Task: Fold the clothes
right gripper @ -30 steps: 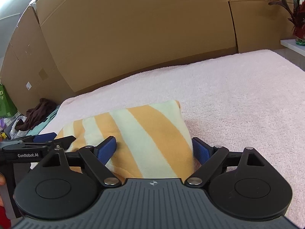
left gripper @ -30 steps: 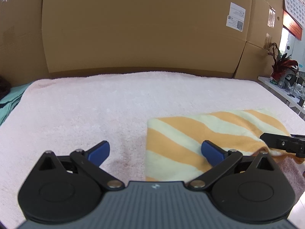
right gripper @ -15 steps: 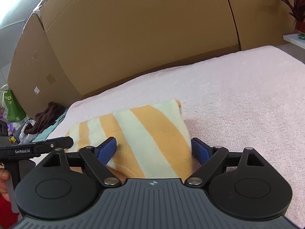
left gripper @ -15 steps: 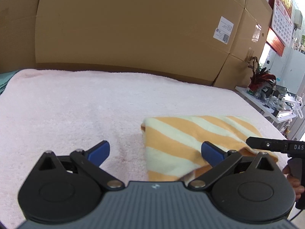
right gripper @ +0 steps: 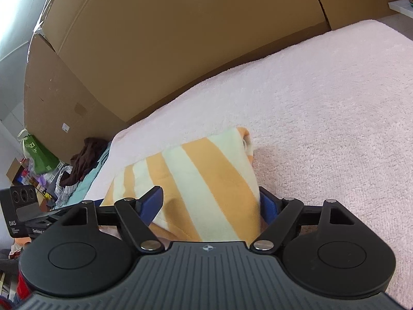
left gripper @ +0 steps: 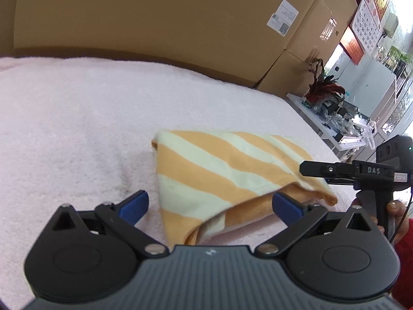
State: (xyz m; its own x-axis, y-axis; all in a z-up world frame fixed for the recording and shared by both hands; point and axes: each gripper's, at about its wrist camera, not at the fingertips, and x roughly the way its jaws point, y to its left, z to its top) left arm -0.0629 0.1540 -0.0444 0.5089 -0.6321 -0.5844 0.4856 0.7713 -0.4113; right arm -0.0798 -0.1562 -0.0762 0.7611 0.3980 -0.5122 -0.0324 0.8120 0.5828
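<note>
With the striped garment (left gripper: 227, 170) already doubled into a thick bundle on the pink blanket (left gripper: 77, 118), I judge the folding mostly done; what may remain is a last fold or squaring it up, since its near edge lies loose and uneven. My left tongs (left gripper: 209, 204) stand wide, straddling the bundle's near corner without pressing on it. My right tongs (right gripper: 210, 202) have just been narrowing, with the cloth between them; the pads sit right at the fabric, but I cannot tell whether they have bitten. A pile of other clothes (right gripper: 77, 170) waits beyond the blanket's edge, seemingly not yet folded.
</note>
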